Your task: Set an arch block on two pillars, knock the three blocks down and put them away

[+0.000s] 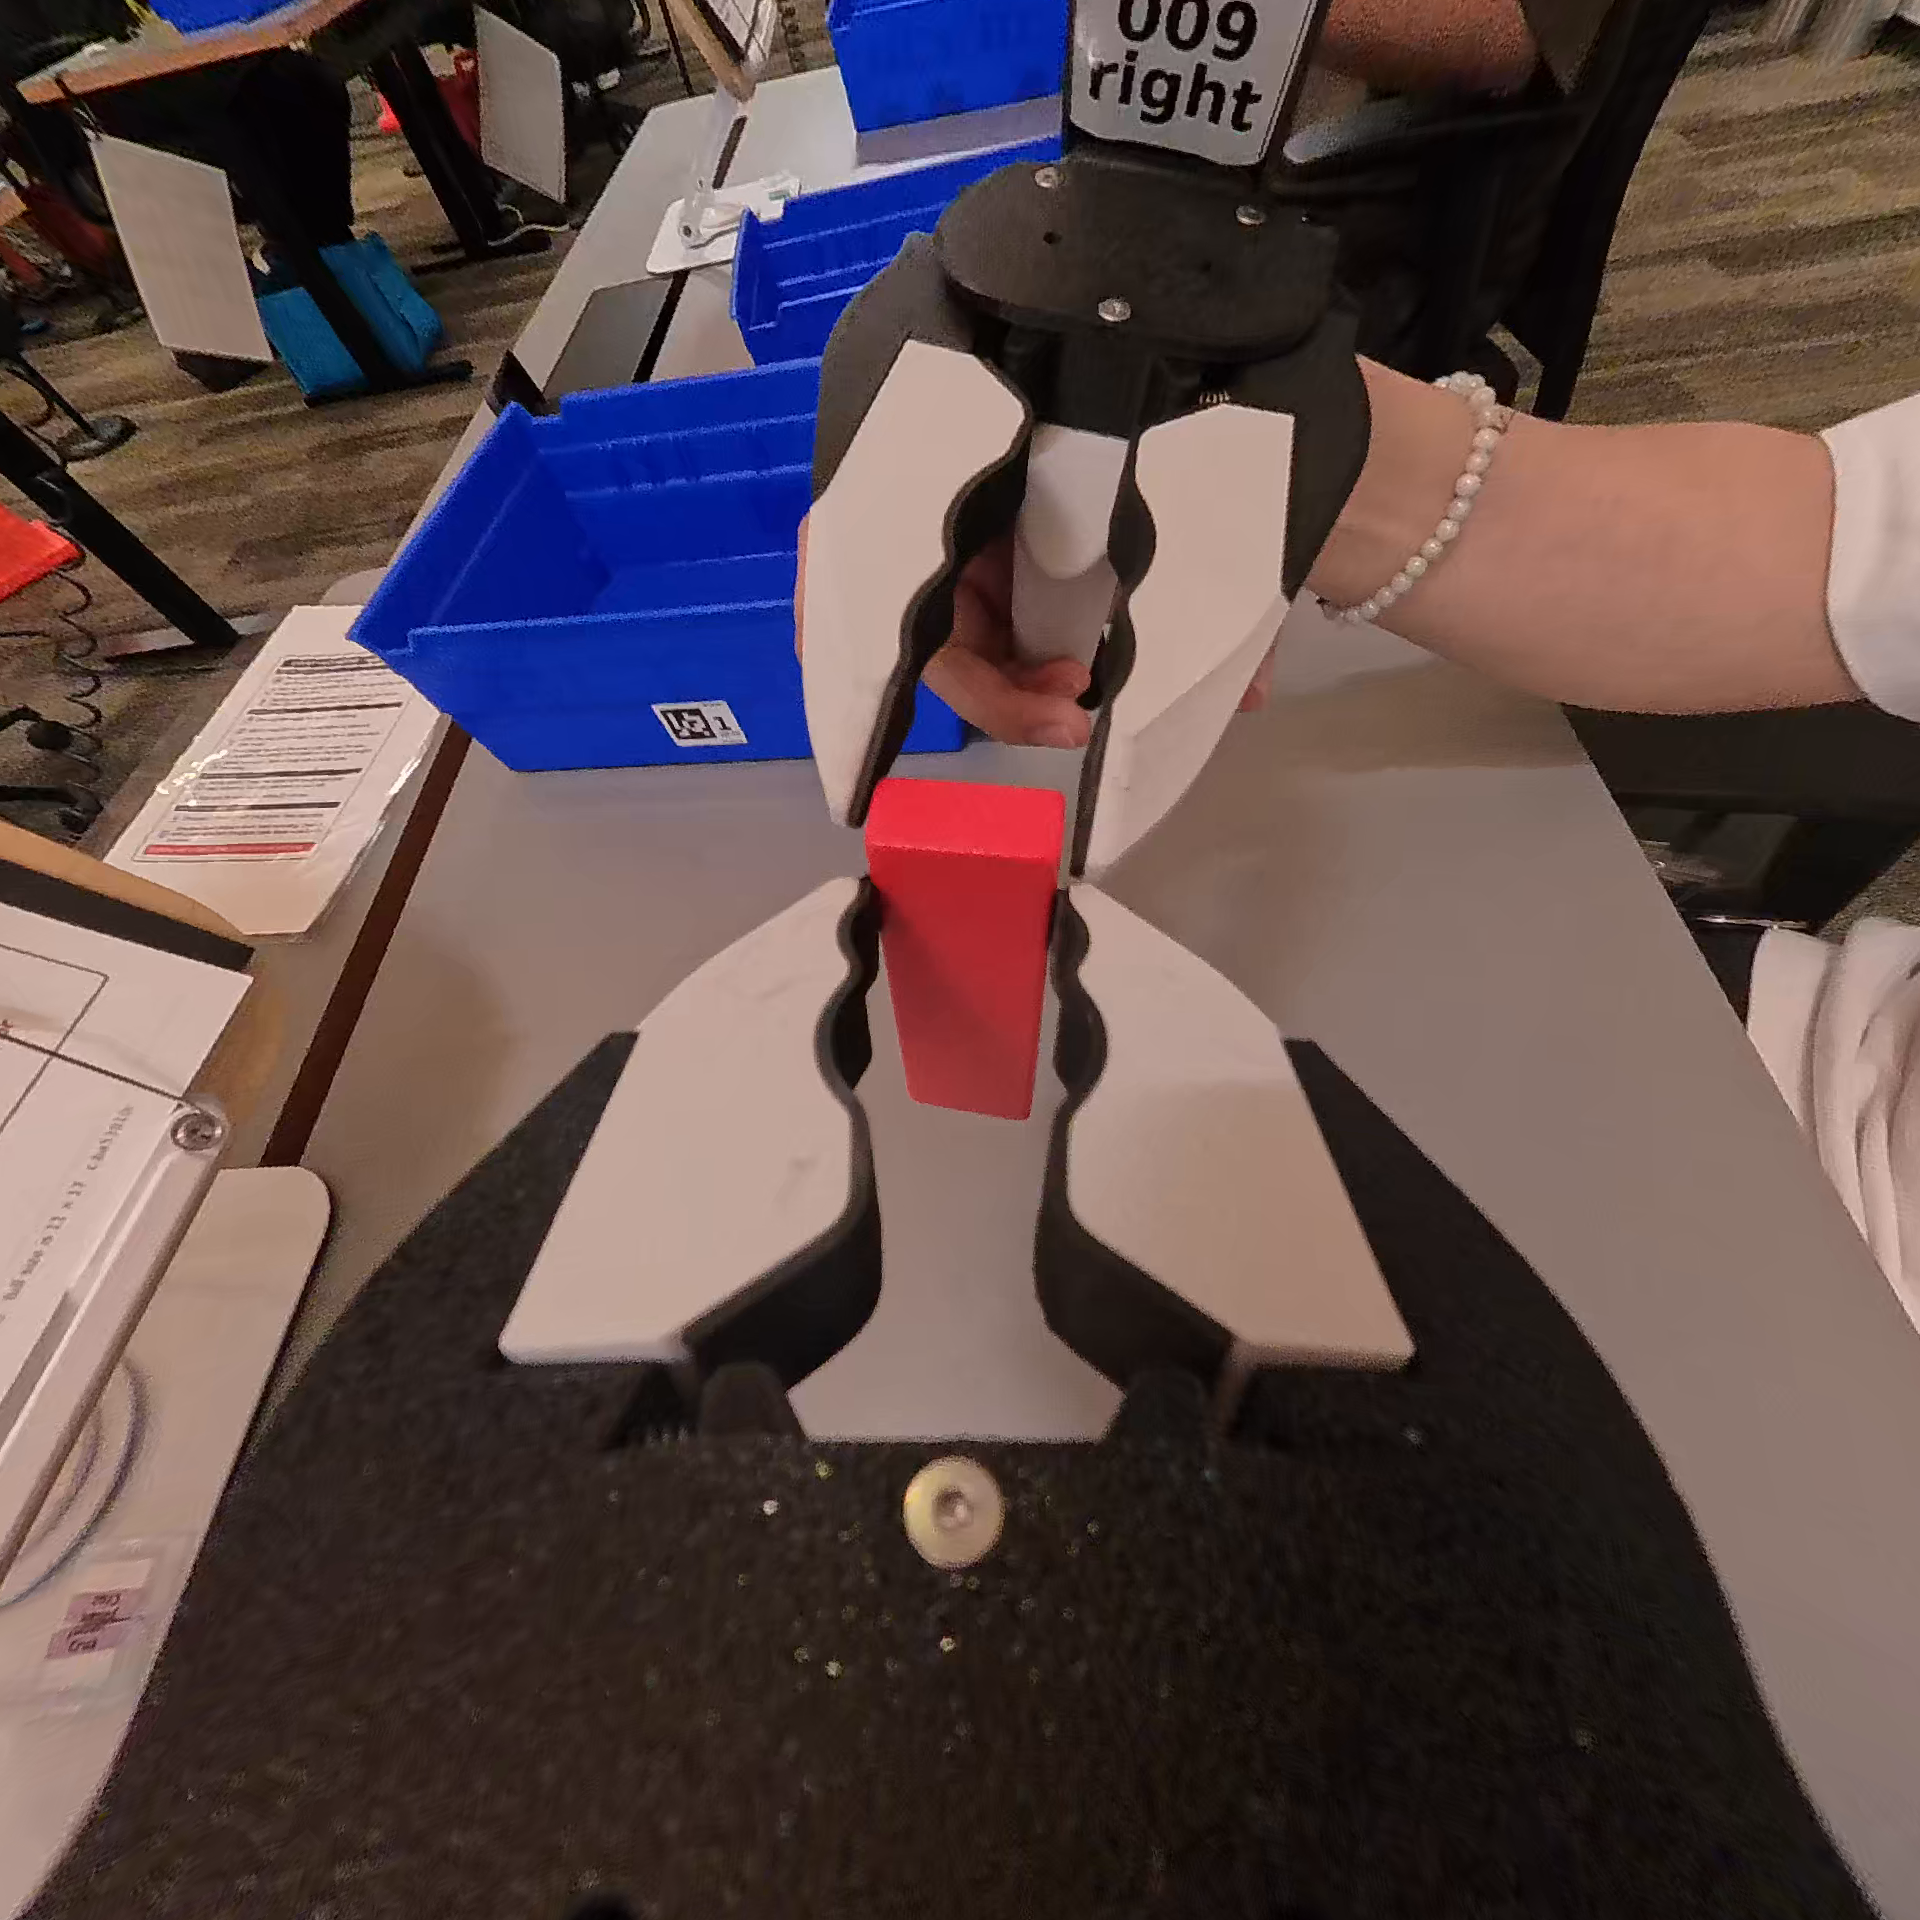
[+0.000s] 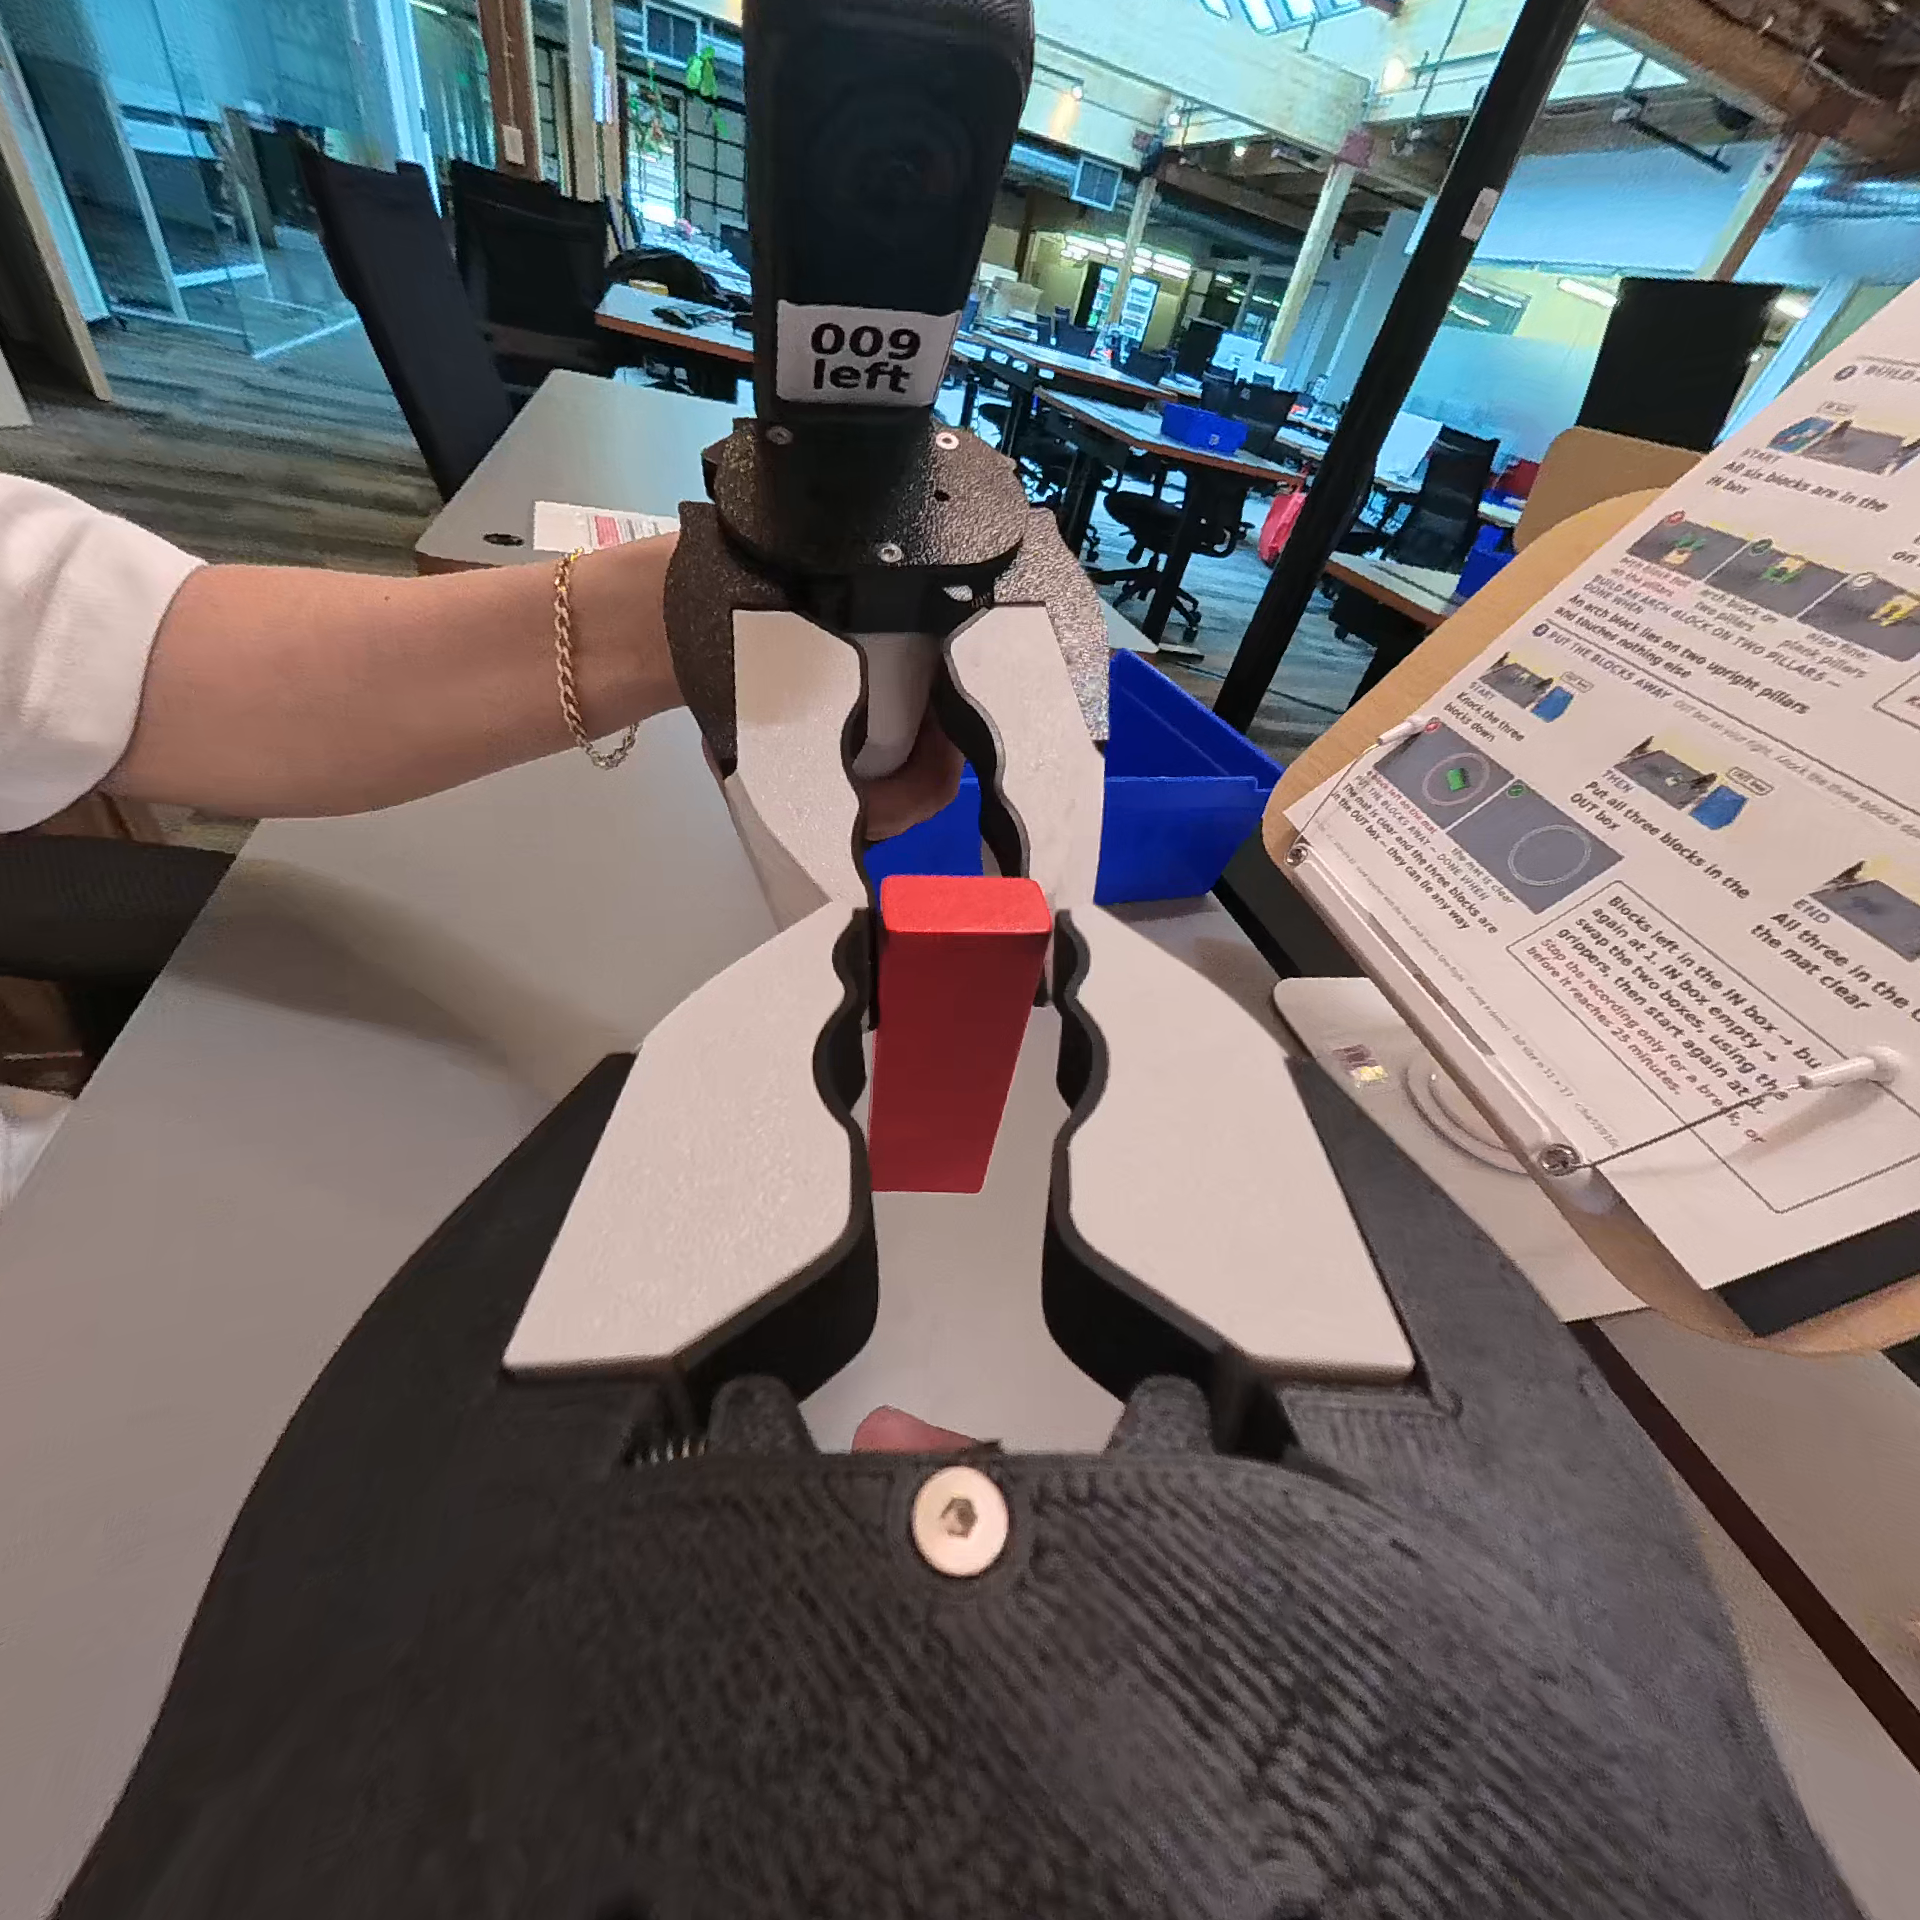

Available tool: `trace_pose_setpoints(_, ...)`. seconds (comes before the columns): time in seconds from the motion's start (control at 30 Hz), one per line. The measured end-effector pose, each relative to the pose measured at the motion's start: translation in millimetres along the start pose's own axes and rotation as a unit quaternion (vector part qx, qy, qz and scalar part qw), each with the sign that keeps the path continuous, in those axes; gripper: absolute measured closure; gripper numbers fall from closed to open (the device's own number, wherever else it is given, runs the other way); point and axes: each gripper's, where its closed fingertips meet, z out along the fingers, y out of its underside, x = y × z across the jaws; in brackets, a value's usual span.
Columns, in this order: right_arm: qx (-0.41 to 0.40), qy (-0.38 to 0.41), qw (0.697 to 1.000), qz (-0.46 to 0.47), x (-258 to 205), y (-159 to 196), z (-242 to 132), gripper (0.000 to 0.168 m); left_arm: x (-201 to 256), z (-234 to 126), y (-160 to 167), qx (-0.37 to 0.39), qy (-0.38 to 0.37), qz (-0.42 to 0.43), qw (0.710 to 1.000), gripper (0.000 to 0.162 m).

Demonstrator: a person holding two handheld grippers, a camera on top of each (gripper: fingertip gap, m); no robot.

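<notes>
Careful: your left gripper [image 1: 964, 894] and right gripper [image 2: 961, 925] both pinch the upright red block [image 1: 961, 935] from opposite sides, mid-table [image 1: 1455, 935]. Uneven squeeze or pull could twist it loose and topple it.
</notes>
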Motion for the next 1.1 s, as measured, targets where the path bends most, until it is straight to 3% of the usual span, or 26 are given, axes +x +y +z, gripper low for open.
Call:
trace_pose_setpoints(0.3, -0.010, -0.012, 1.000, 0.007, 2.5, 9.7, 2.8, 0.137, -0.6, 3.8, 9.2, 0.005, -0.006, -0.007, 1.000, 0.130)
trace_pose_setpoints(0.33, -0.011, -0.005, 1.000, 0.001, 5.9, 10.7, 2.4, 0.137, -4.4, 4.1, 9.7, 0.012, -0.026, -0.007, 1.000, 0.128)
trace_pose_setpoints(0.4, -0.022, -0.006, 1.000, -0.004, 11.6, 16.7, -0.2, 0.137, -15.3, 2.8, 13.9, 0.018, -0.076, -0.001, 0.997, 0.102)
trace_pose_setpoints(0.5, -0.036, -0.027, 0.999, -0.013, 22.4, 35.4, -6.7, 0.137, -18.0, -2.9, 24.0, 0.018, -0.100, -0.026, 0.995, 0.091)
trace_pose_setpoints(0.8, 0.002, -0.093, 0.995, 0.045, 48.6, 95.7, 4.2, 0.137, 0.1, -22.4, 48.0, 0.062, -0.107, -0.084, 0.989, 0.097)
trace_pose_setpoints(1.1, -0.048, -0.091, 0.993, 0.065, 57.5, 132.6, 23.4, 0.137, 8.5, -32.0, 71.8, 0.062, -0.108, -0.111, 0.986, 0.100)
